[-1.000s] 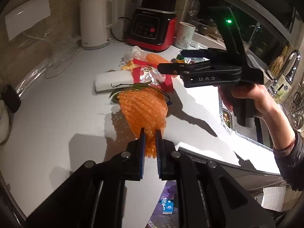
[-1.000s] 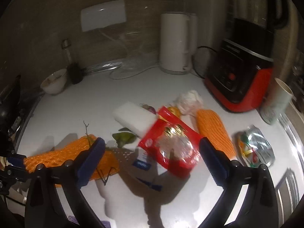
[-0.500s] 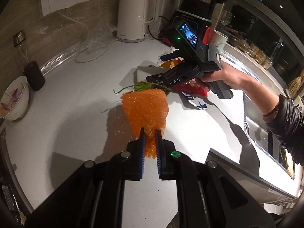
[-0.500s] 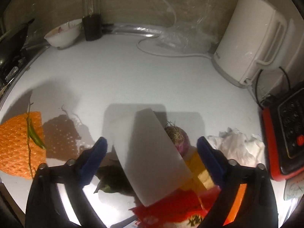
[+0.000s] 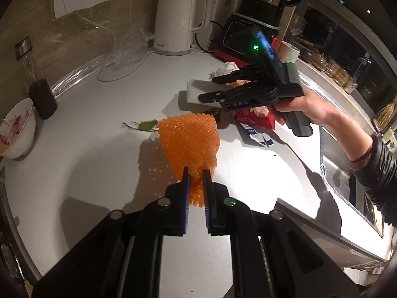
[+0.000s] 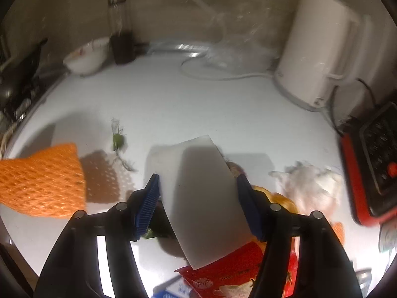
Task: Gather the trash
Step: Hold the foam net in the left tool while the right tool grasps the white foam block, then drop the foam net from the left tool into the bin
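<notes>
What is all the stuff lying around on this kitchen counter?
Foam net: one, orange, held in left gripper.
White block: one, between right gripper fingers.
Red wrapper: one, under block.
Leaf: one, green, counter centre.
Crumpled tissue: one, white, by blender.
Kettle: one, white, rear.
Blender: one, black-red, rear.
Bowl: one, white, left edge.
Right hand: one, holding gripper.

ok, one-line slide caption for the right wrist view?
Right gripper closing around white foam block, orange net at left.
</notes>
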`<action>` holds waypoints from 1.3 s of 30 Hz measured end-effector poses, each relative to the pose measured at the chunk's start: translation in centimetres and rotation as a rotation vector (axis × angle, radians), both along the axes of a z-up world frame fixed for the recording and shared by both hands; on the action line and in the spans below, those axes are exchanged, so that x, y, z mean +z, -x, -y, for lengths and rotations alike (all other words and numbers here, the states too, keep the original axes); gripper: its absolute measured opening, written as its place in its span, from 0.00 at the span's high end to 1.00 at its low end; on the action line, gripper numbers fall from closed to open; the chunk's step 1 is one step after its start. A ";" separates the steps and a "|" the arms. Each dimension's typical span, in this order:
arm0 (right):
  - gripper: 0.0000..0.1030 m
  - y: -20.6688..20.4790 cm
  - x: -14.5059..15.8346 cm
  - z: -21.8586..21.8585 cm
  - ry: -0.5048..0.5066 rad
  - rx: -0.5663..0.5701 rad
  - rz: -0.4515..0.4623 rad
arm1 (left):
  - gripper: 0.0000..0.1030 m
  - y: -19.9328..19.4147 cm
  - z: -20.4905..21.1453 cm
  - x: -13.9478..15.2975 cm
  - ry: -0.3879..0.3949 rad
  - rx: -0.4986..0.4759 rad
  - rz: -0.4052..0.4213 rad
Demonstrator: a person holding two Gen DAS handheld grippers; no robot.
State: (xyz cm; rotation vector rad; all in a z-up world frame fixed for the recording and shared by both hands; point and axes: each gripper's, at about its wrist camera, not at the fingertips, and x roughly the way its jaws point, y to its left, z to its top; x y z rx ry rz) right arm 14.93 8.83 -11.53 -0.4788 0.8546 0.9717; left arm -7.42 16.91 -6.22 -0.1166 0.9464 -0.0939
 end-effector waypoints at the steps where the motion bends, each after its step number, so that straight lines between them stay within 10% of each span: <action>1: 0.39 0.3 0.7 0.8 -0.021 -0.019 0.004 | 0.90 0.0 0.1 0.1 0.002 -0.005 0.004; 26: 0.38 21.6 9.5 20.4 -0.115 -0.741 0.098 | 0.90 -2.0 11.8 1.0 -0.009 -0.499 0.062; 39: 0.38 27.6 10.6 22.2 -0.140 -0.791 0.117 | 0.90 2.5 14.3 0.6 -0.044 -0.592 0.062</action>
